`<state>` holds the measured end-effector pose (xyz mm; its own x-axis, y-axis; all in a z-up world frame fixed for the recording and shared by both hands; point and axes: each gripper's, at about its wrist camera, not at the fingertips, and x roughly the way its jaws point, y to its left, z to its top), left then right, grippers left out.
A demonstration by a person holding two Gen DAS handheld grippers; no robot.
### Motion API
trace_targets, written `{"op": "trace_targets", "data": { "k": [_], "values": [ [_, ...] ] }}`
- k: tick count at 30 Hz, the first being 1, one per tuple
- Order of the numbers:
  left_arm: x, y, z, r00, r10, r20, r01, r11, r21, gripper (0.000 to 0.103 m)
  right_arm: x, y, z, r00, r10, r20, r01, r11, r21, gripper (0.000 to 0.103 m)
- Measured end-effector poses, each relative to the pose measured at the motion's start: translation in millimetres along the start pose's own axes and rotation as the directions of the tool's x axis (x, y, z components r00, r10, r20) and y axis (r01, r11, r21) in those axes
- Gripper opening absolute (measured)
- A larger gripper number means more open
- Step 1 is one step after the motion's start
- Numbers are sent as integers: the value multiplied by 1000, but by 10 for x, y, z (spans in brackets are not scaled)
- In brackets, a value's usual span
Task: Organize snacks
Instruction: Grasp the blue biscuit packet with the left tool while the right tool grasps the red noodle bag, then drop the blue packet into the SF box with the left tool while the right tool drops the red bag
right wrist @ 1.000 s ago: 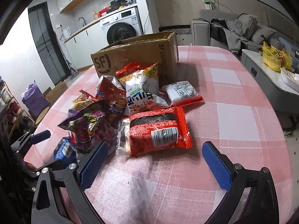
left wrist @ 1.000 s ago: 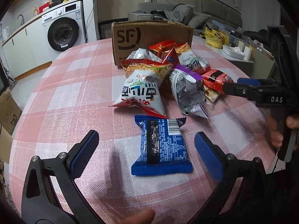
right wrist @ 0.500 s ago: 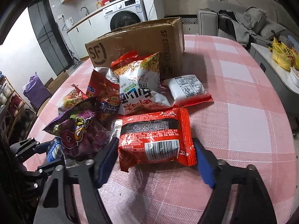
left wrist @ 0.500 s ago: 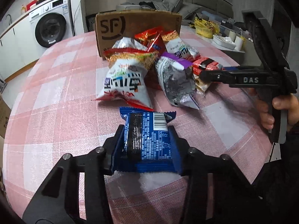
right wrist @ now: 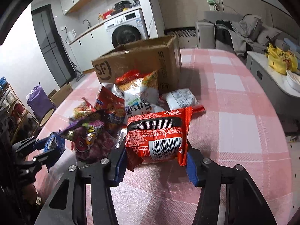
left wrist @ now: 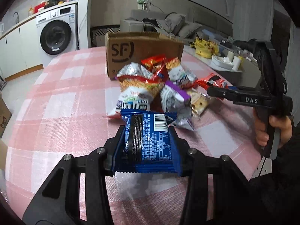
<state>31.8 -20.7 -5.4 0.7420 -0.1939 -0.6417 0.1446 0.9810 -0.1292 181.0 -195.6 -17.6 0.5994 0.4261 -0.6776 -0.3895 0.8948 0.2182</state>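
The left gripper point(left wrist: 147, 146) clamps the blue packet point(left wrist: 147, 140); the right gripper point(right wrist: 154, 158), jaws just closed, grips the red packet point(right wrist: 157, 136). Both packets sit before the snack pile point(left wrist: 150, 86), nearer than the cardboard box point(right wrist: 138, 63).

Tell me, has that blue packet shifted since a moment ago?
Yes. The blue packet, now clamped in the left tongs, has come up off the pink cloth; its top edge now overlaps the white bag it lay short of before.
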Motion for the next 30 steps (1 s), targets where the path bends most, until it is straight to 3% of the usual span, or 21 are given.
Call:
{"op": "trace_targets", "data": {
  "k": [5,13,22,30],
  "values": [
    [-158,21,119,998,4,58,-5,1000,7,41,-192,83,44,997,14,70,-13,1000,-13,53],
    [-380,61,421,989,37,145,-37,999,0,41,-387,204,156,993,53,105,-50,998,-30,53],
    [-386,153,828,978,81,192,-76,997,-34,41,-552,221,337,987,71,142,-69,998,-14,53],
    [-282,251,1225,970,78,229,-66,996,-60,41,-567,230,638,983,66,174,-63,998,-21,53]
  ]
}}
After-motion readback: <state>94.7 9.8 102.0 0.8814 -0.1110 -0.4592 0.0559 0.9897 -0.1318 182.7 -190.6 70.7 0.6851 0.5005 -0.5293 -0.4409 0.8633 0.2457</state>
